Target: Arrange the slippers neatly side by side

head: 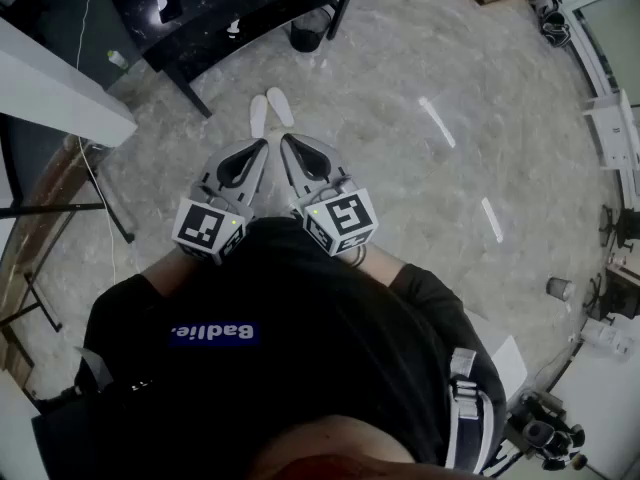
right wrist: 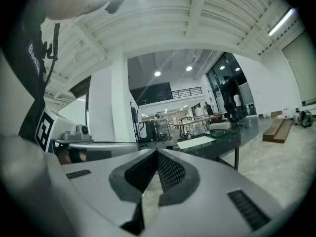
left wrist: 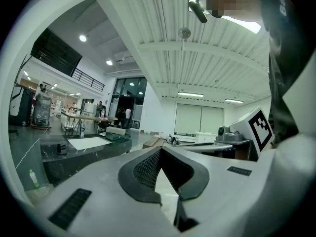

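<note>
Two white slippers (head: 258, 115) (head: 280, 106) lie close together on the marble floor, slightly splayed in a narrow V. In the head view they sit just beyond the tips of both grippers. My left gripper (head: 262, 148) and right gripper (head: 285, 141) are held side by side in front of the person's body, tips nearly meeting, above the floor and apart from the slippers. The left gripper (left wrist: 159, 150) has its jaws closed together with nothing between them. The right gripper (right wrist: 157, 152) is likewise shut and empty. Both gripper views look level across the room and show no slippers.
A black table (head: 200, 18) stands beyond the slippers, with a black bin (head: 308, 34) beside its right leg. A small bottle (head: 118, 59) stands on the floor at the left, near a white shelf (head: 60, 93). Dark metal frame legs (head: 40, 298) stand at the left edge.
</note>
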A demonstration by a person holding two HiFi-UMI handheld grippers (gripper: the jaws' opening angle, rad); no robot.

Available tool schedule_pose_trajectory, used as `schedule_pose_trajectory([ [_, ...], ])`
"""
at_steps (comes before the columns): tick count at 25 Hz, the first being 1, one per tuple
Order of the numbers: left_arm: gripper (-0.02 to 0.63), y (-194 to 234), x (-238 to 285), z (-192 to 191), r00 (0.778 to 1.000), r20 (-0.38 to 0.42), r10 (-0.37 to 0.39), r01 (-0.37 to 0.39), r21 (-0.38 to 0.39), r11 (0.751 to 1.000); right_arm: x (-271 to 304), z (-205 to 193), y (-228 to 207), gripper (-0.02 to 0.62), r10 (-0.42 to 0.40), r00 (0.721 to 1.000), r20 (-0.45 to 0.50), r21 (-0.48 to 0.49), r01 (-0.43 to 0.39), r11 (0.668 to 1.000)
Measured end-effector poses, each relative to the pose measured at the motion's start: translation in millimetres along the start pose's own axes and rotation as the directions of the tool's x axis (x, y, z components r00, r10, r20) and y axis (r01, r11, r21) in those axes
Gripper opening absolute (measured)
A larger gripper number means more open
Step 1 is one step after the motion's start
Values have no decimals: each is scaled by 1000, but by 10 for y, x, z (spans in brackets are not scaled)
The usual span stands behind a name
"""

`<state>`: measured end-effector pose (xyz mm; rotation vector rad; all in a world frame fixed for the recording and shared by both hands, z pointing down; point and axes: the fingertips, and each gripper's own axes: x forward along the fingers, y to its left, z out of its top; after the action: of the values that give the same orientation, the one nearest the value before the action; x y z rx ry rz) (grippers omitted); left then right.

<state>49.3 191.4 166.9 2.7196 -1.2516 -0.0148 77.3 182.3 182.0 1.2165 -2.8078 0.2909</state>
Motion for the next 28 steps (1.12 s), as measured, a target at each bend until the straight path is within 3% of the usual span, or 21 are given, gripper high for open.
schedule_pose_trajectory([
  [12,0,-78,181,-132,999,-33,-8,8,15,1000,-75,-27,-199,-2,3,1000,-4,15,-3,1000],
  [18,0,-153,331,-164,999,-41,1,-1,0,1000,-177,-53,-395,-2,13,1000,20,72,-14,997],
  [28,0,38,649,-368,985,-89,151,-156,-58,986,-290,-346,-1065,-2,-9,1000,-9,172,11,985],
])
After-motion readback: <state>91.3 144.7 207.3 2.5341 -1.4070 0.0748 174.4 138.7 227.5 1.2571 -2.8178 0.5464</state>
